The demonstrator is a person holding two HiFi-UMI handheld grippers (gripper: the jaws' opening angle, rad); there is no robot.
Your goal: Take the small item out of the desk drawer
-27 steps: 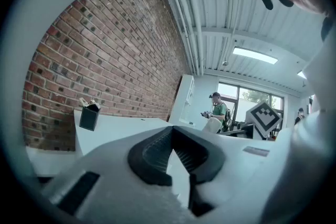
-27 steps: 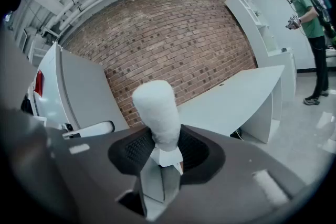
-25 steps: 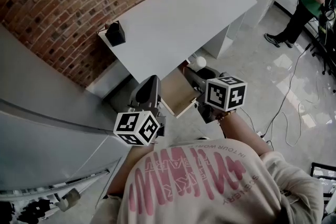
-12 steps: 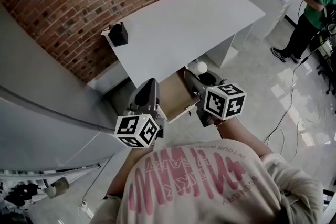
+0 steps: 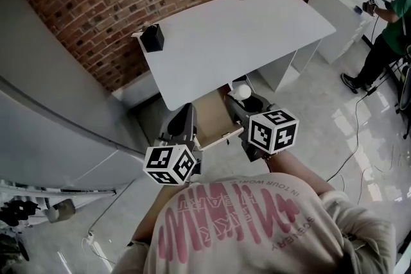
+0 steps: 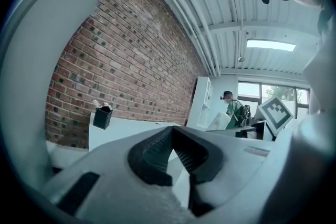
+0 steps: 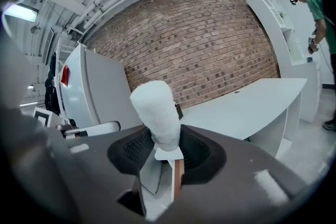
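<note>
Item's up in my right claw, clear of the drawer.
Left claw (image 6: 172, 130) is pinched together, empty. Right claw (image 7: 165, 139) is clamped on the white fuzzy item (image 7: 156, 113), holding it just by the open drawer (image 5: 213, 120) at the worktop's (image 5: 244, 35) front edge. A black pot (image 5: 154, 38) sits at the far corner.

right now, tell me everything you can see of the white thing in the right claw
The white thing is a rounded cylinder with a fuzzy, felt-like surface. It stands roughly upright, its lower end pinched in the right claw, its domed top poking out past the pads. Nothing else touches it. In the head view it hangs beside the open drawer.
</note>
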